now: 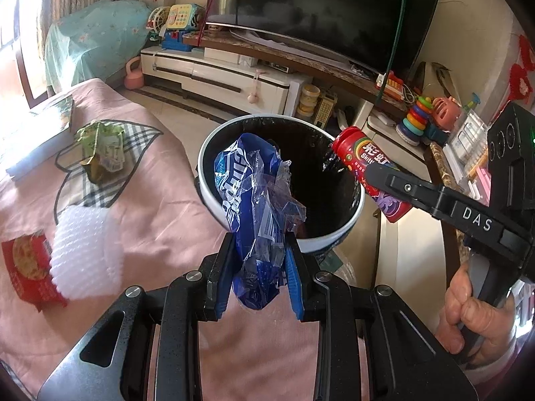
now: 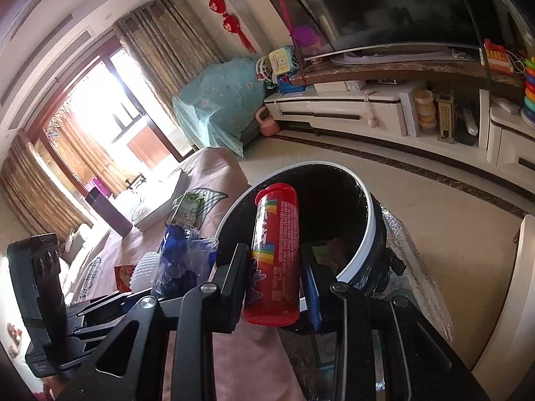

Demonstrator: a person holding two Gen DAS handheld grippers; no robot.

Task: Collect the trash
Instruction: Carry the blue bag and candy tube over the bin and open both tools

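Holding a crumpled blue-and-clear plastic wrapper (image 1: 259, 220), the left gripper (image 1: 259, 267) is positioning its load at the near rim of the round white-rimmed waste bin with a black liner (image 1: 207, 153), so that a release should drop the wrapper into the opening. Both blue-padded fingers (image 1: 294, 277) are pressing against the wrapper's lower half; its upper part is projecting forward over the bin mouth.

The right gripper (image 2: 276, 284) is clamping a red cylindrical candy tube with a rainbow label (image 2: 276, 254) across its lower body. The tube's capped end is pointing toward the bin opening, seemingly for the same reason: to be released over the liner. In the left wrist view, the tube is crossing the bin's far-right rim at a slant.

Both grippers are converging on the bin from the table side, left one roughly level and centred, right one angled inward from the right.

Remaining trash is lying on the pink tablecloth (image 1: 160, 207), well apart from the bin: a crumpled green wrapper (image 1: 100, 150), a white foam mesh sleeve (image 1: 85, 250) and a red snack packet (image 1: 28, 267) touching it.
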